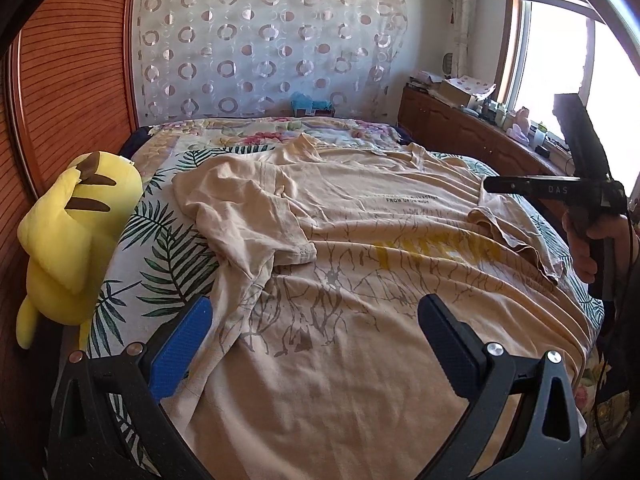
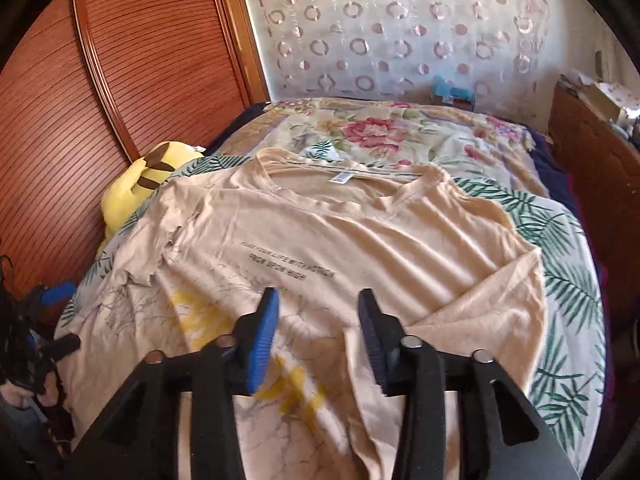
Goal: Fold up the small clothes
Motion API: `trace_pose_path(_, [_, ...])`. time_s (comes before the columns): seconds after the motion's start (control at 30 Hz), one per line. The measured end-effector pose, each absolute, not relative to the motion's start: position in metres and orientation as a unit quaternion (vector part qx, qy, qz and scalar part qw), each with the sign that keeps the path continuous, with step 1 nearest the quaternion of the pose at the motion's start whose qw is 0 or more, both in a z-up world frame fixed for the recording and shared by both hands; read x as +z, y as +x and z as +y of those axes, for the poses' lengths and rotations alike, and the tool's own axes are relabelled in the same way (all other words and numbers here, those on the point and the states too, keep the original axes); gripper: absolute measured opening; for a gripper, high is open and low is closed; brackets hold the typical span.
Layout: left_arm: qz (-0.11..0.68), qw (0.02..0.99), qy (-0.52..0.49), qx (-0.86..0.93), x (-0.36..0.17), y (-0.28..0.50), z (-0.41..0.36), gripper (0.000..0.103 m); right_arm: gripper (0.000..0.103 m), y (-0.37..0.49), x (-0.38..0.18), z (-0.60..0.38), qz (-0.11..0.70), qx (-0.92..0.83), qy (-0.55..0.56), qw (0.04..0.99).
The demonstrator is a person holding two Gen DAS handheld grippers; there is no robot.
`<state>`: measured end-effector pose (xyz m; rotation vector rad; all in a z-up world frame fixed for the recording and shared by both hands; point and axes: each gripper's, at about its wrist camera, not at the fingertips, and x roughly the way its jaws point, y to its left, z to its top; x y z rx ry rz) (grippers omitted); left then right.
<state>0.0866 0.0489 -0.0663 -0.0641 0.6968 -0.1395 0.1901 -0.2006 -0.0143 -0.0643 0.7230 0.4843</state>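
Note:
A beige T-shirt (image 1: 360, 248) with grey branch print and yellow letters lies face up on the bed, collar at the far side. It also shows in the right wrist view (image 2: 360, 240). Both sleeves are folded in over the body. My left gripper (image 1: 316, 312) is open and empty above the shirt's lower left part. My right gripper (image 2: 318, 312) is open and empty above the shirt's middle. In the left wrist view the right gripper (image 1: 496, 185) shows from the side at the right, over the right sleeve.
A yellow plush toy (image 1: 76, 236) lies at the bed's left edge by the wooden wardrobe (image 1: 80, 80). A leaf-print sheet (image 2: 568, 280) and a floral quilt (image 2: 380, 132) cover the bed. A cluttered wooden cabinet (image 1: 460, 120) stands at the right under the window.

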Motion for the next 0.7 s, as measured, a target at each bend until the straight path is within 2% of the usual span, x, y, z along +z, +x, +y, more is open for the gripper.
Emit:
trace_pose_path(0.2, [0.335,0.941,-0.015,-0.04,-0.062,0.099,0.064,0.103,0.06,0.183,-0.026,-0.219,0.352,0.181,-0.049,0.917])
trace_pose_path(0.7, [0.356,0.934,0.021,0.023,-0.071,0.15,0.102,0.103,0.061,0.206,-0.06,-0.245,0.385,0.087,-0.043,0.918])
